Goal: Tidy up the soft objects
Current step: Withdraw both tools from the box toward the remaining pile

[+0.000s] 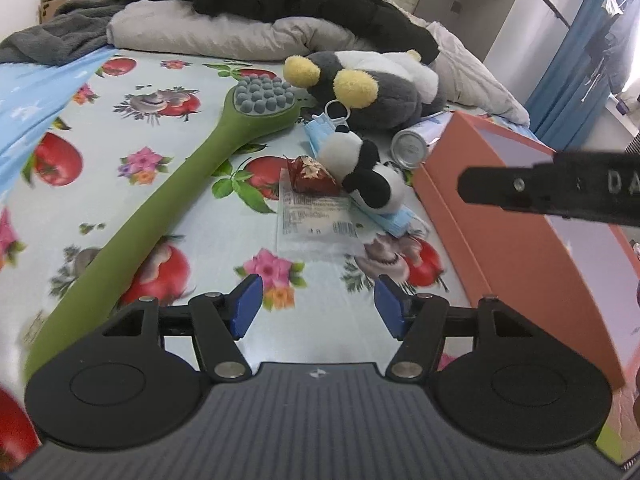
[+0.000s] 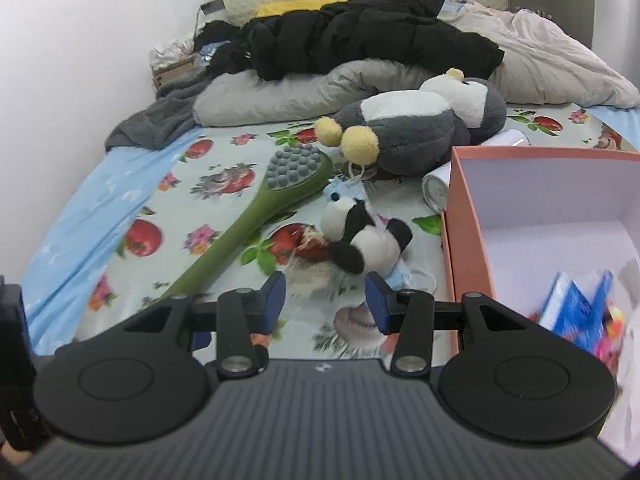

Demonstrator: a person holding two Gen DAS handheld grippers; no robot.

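Note:
A small panda plush [image 1: 366, 174] [image 2: 360, 236] lies on the floral bedsheet, on top of a blue face mask [image 1: 394, 220]. Behind it rests a big grey and white plush with yellow feet [image 1: 372, 84] [image 2: 424, 128]. An orange box [image 1: 512, 216] [image 2: 472, 216] with a white inside stands at the right. My left gripper [image 1: 316, 306] hovers open over the sheet, short of the panda, nothing between its blue pads. My right gripper [image 2: 326, 300] is open too, just in front of the panda and beside the box, with nothing held.
A long green massage brush [image 1: 160, 200] [image 2: 256, 216] lies diagonally at the left. A red wrapped sweet [image 1: 310, 176], a clear packet [image 1: 316, 220] and a white can [image 1: 410, 146] [image 2: 436, 190] sit near the panda. Pillows and a black jacket [image 2: 360, 32] fill the far end. Blue packets [image 2: 576, 308] lie in the box.

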